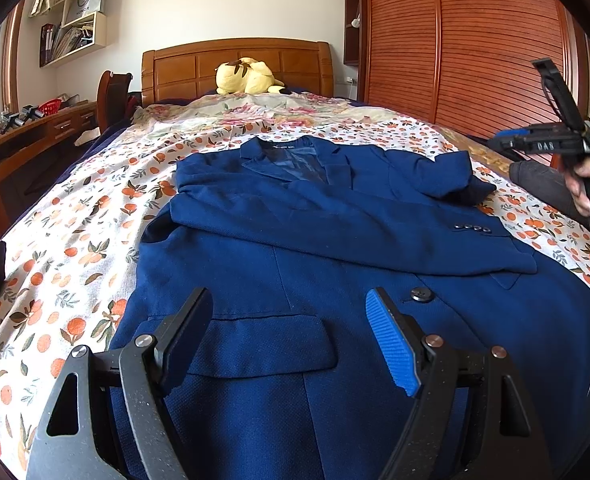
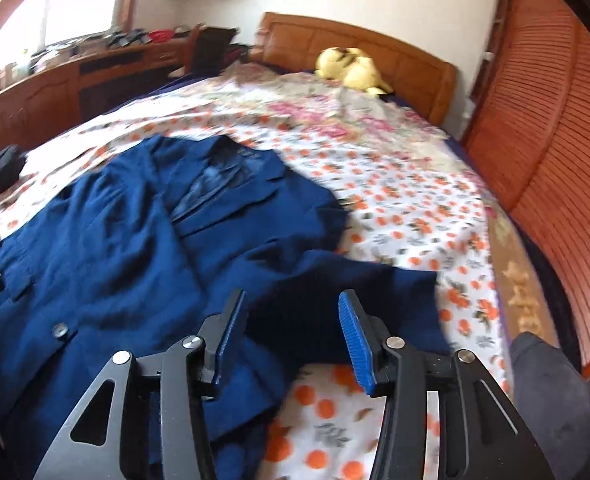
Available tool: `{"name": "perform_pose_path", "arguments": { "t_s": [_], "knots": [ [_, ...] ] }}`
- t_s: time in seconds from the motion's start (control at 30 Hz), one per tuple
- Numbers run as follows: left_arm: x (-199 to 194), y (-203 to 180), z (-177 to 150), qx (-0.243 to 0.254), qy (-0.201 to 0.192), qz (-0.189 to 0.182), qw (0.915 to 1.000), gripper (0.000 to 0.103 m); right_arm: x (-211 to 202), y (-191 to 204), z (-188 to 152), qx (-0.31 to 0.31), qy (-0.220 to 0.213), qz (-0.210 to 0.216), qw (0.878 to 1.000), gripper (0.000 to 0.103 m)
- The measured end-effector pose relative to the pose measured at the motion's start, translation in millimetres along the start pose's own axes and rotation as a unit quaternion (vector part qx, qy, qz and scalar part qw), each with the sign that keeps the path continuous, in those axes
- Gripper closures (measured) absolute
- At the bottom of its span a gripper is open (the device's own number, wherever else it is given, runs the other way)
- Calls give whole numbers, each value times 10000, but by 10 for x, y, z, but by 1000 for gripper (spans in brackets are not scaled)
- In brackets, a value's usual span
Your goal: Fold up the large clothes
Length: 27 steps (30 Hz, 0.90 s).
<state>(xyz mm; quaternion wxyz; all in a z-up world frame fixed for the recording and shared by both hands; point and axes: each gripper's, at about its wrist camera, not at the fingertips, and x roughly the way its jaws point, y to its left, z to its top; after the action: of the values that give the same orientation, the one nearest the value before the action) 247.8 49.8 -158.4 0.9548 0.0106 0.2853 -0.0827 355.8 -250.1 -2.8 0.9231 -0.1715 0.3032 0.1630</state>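
Left tool (image 1: 291,336): jaws wide, empty, over hem of navy-blue woven suit jacket (image 1: 295,240).
Right tool (image 2: 291,340): jaws part-open, nothing gripped, above folded sleeve.
Jacket flat, face-up, on orange-print bed sheet (image 1: 75,240).
Progress, judged: both sleeves lie folded across chest; body fold not yet done.
Far left: red plastic basket (image 1: 50,107) on wooden tabletop (image 1: 35,128), contents unreadable.

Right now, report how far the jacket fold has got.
Done: one sleeve lies folded across the chest of the blue jacket on the bed. In hand: nothing; the right gripper is open above the other sleeve, and the left gripper is open over the hem. Left: that sleeve's end sticks out sideways, and the body is unfolded.
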Motion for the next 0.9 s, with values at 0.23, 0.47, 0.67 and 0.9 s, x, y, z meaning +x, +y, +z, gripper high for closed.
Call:
{"name": "perform_pose_path", "arguments": {
  "t_s": [0.23,0.47,0.67,0.9],
  "knots": [
    [1,-11,-4,-15,13,-3,10000,23,530,-458,-73,525,452,-542,9961,50],
    [8,-1,-11,-33,32,-25,10000,23,1208,-834,-223,1088,1031,-928,9843,50],
    [-3,8,-9,-37,33,-19,10000,23,1646,-1087,-324,1612,1484,-916,9714,50],
    [-1,5,-9,-28,41,-16,10000,23,1708,-1008,-292,1403,1296,-745,9788,101]
  ]
}}
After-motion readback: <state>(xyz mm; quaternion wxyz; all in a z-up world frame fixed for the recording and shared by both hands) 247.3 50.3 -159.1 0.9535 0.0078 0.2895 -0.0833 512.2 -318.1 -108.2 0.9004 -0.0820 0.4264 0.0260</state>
